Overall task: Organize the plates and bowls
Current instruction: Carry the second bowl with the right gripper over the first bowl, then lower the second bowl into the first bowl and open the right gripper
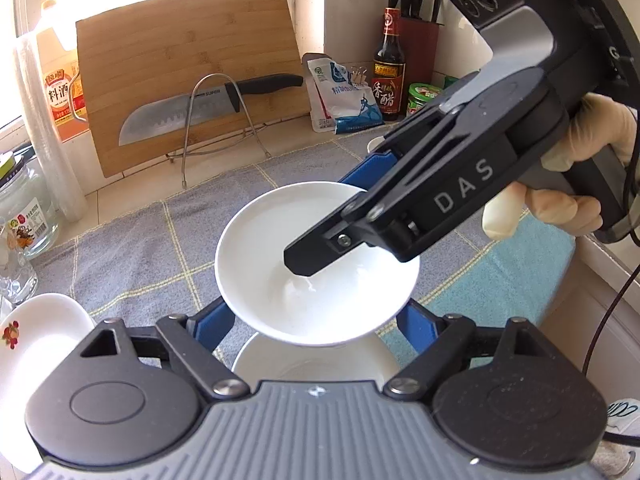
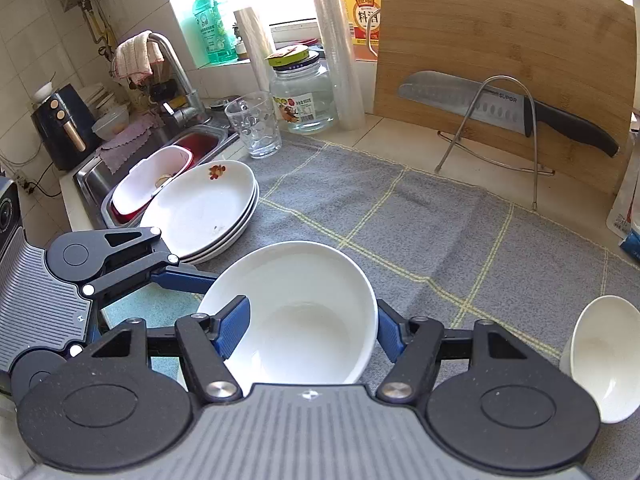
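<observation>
We see the right tongs (image 2: 308, 330) pinching a bowl's (image 2: 296, 312) rim, held above a second bowl (image 1: 308, 364) on the surface (image 2: 400, 216). The left tongs (image 1: 316, 330) stand spread beneath. A one-sided rim grip may let it tilt, slip, and chip the lower bowl.

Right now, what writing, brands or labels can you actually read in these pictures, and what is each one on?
"DAS": side of the black right gripper.
"SUPOR": steel blade of the black-handled kitchen knife.
"料酒": label of the orange plastic jug.
"香醋": label of the dark glass bottle.
Too small or blurred: white-and-blue pouch, clear glass jar's label, green soap bottle.
</observation>
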`<state>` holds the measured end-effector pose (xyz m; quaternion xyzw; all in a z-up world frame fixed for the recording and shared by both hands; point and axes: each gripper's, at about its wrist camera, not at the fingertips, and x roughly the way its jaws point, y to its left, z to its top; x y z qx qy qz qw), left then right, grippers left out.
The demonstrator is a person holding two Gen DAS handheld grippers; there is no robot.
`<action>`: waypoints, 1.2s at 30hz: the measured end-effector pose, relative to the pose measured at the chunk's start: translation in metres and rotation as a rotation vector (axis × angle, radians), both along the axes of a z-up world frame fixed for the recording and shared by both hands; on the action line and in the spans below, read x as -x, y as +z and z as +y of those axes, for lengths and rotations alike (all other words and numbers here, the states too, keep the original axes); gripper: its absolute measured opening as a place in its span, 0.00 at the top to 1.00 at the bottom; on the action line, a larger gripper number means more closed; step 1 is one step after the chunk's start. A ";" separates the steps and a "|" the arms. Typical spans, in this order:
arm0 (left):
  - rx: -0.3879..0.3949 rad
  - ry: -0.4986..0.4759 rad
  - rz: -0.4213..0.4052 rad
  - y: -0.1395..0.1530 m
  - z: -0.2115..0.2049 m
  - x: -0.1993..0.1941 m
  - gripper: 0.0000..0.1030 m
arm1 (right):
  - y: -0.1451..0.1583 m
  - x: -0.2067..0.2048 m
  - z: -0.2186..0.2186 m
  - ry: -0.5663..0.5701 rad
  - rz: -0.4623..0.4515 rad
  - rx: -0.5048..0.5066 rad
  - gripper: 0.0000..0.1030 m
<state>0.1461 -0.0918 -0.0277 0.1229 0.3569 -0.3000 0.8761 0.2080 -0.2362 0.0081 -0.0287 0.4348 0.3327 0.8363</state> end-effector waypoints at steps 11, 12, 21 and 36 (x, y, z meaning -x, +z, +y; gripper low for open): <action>0.007 -0.005 0.044 -0.005 0.024 0.019 0.15 | -0.009 0.021 0.024 0.004 0.034 -0.001 0.30; 0.006 -0.009 0.046 -0.006 0.025 0.021 0.15 | -0.010 0.022 0.025 0.001 0.037 0.002 0.30; 0.006 -0.034 0.064 -0.008 0.031 0.031 0.15 | -0.016 0.035 0.030 -0.022 0.059 0.002 0.30; -0.016 -0.053 0.060 -0.015 0.032 0.034 0.15 | -0.028 0.041 0.037 -0.044 0.069 0.028 0.30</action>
